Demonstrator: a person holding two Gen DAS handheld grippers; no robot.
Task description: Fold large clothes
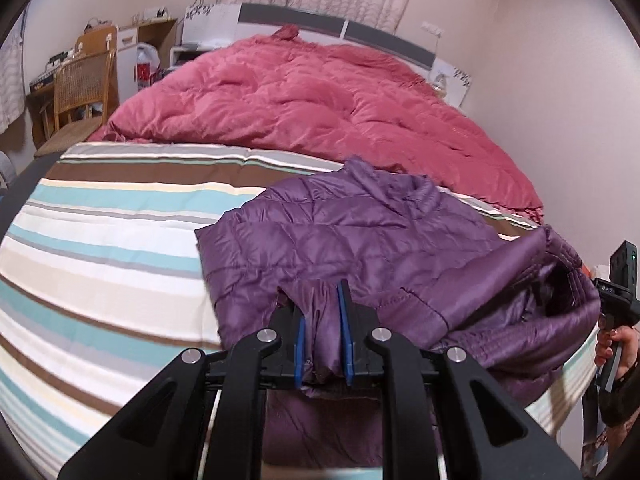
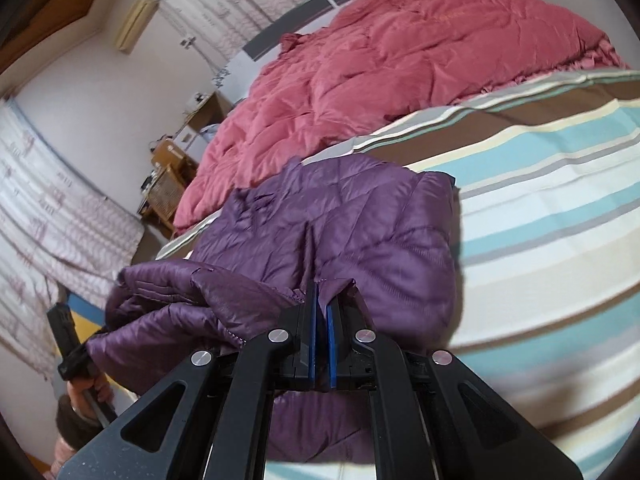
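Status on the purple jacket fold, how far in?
Early to mid. Done: the purple quilted jacket lies on the striped bedsheet, its far part spread flat. In hand: the left gripper and the right gripper each pinch a bunch of its near edge, which is lifted. Left: carry that edge over, lay it down and finish into a compact stack; no tidy fold shows yet.

"UAS" on right tool (image 1: pixel 612 294)
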